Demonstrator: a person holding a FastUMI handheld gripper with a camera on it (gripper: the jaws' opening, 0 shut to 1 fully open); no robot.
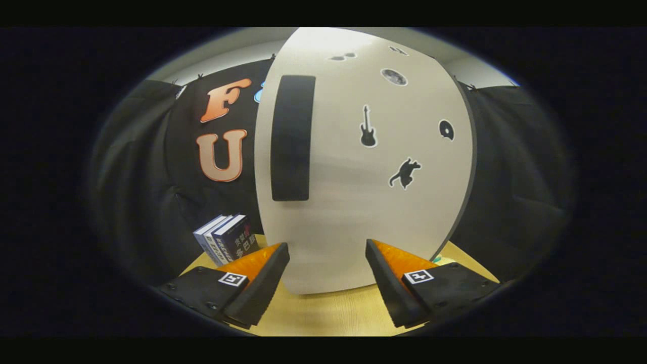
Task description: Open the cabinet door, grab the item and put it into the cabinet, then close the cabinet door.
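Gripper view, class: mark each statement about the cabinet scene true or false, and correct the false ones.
1. The cabinet door is closed. True.
2. The claw is shut on the handle. False: its fingers stand apart, holding nothing, with the handle beyond them.
3. Books stand on the table beside the cabinet. True.
4. The door is plain, with no stickers. False: it carries several, among them a guitar sticker and a cat sticker.
5. The books lie between the fingers. False: they stand beyond the left finger, off to its side.
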